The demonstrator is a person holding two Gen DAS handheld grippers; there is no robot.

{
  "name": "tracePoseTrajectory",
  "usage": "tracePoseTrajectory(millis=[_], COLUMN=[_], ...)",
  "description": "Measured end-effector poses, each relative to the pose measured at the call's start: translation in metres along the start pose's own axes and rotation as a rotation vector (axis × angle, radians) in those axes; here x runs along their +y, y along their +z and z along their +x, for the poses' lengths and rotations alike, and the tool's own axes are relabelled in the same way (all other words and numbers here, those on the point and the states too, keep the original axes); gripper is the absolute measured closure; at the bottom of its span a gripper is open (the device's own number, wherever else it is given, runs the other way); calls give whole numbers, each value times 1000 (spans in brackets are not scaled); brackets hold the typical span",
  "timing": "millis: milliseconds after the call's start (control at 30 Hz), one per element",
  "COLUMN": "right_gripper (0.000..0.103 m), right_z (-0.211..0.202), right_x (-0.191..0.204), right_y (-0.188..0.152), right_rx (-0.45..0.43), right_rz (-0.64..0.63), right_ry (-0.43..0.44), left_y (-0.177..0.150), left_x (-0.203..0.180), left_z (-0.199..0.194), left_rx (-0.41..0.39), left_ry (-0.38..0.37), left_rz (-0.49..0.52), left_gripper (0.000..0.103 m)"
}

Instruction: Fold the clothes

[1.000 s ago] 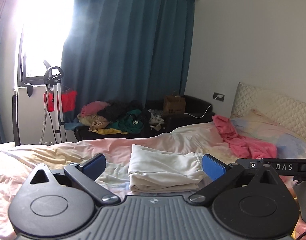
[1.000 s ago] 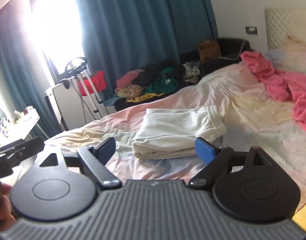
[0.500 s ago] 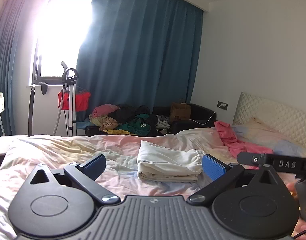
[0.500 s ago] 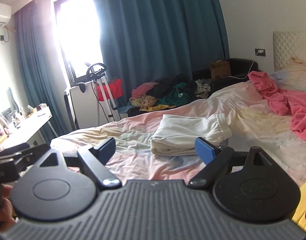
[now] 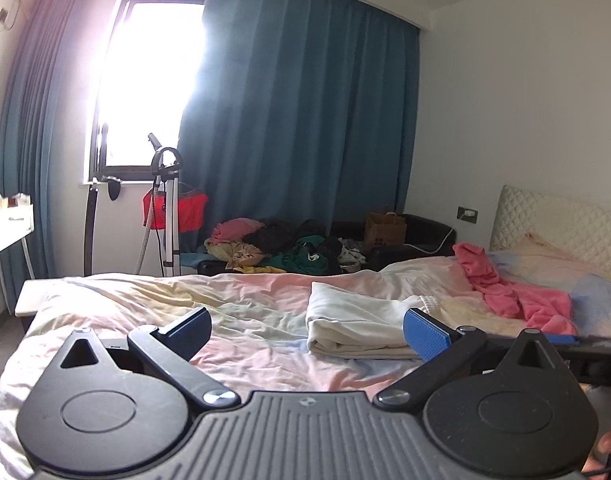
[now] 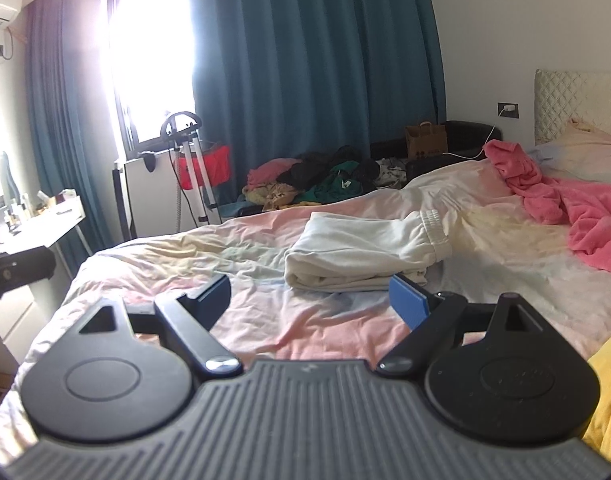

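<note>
A folded cream-white garment (image 5: 361, 326) (image 6: 365, 252) lies flat on the bed, its elastic waistband toward the headboard. My left gripper (image 5: 307, 334) hangs open well back from it, blue pads wide apart and nothing between them. My right gripper (image 6: 309, 298) is open too, held short of the garment's near edge. A crumpled pink garment (image 5: 513, 292) (image 6: 565, 208) lies farther right, near the pillows. In the left wrist view the right gripper's body shows at the right edge.
The bed (image 5: 233, 300) has a rumpled pastel sheet. A heap of mixed clothes (image 5: 281, 248) lies on a dark sofa behind it. A garment steamer stand (image 5: 167, 208) is by the window, a white desk (image 6: 37, 232) at left, and yellow fabric (image 6: 609, 392) at lower right.
Both grippers have drawn back and up from the folded cream garment, which now looks smaller and farther away. More of the room and window shows. Both jaws have stayed open.
</note>
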State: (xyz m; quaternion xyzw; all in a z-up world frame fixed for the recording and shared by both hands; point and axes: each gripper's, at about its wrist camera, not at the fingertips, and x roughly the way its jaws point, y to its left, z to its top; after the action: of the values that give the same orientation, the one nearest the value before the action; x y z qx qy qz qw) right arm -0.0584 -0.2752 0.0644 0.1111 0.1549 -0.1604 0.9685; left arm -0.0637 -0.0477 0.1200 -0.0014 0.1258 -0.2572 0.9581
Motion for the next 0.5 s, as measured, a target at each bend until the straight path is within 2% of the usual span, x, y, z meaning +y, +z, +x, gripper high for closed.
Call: tracePoseTrajectory(millis=[133, 333, 500], right_gripper=[16, 16, 16], right_z=[1, 6, 4], right_x=[7, 10, 9], right_y=[-7, -13, -12], right_rx=[-9, -6, 2], right_rz=[-16, -28, -5], right_ry=[-13, -41, -40], left_y=[-3, -7, -9], left_x=[0, -6, -3], left_z=[2, 12, 22], left_rx=[-9, 2, 14], left_ry=[18, -13, -2], left_rz=[7, 32, 16], left_gripper=[0, 0, 0])
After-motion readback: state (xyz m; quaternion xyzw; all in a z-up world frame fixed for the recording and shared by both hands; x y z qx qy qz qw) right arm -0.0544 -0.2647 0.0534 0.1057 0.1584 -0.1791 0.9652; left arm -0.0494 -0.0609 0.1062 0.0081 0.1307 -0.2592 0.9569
